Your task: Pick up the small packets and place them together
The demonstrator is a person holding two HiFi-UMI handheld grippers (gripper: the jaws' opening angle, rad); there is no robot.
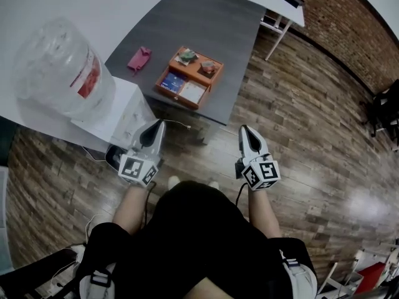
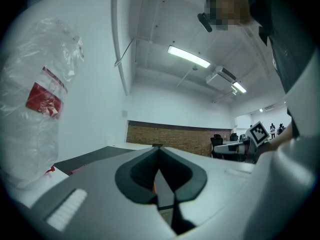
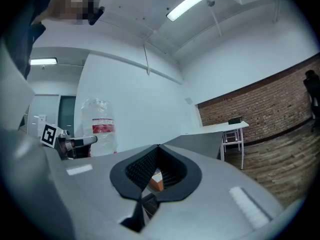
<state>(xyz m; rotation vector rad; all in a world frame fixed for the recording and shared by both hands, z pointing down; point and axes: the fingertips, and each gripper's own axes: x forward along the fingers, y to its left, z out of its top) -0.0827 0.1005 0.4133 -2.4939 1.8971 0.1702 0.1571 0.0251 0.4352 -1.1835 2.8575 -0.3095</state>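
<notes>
Head view gives no readable writing: the red label point(image 1: 87, 80) on the clear, crinkled plastic water bottle point(image 1: 56, 61) is too small to make out. Small packets point(image 1: 173, 83) lie in a rectangular orange tray point(image 1: 176, 98) with compartments on the matte dark grey worktop point(image 1: 206, 23). A pink packet point(image 1: 139, 58) lies just left of the tray. Both the left gripper point(image 1: 159, 124) and the right gripper point(image 1: 244, 130) are closed and empty, held level above the wood-plank floor point(image 1: 299, 104). A brick wall point(image 1: 349, 17) runs behind.
</notes>
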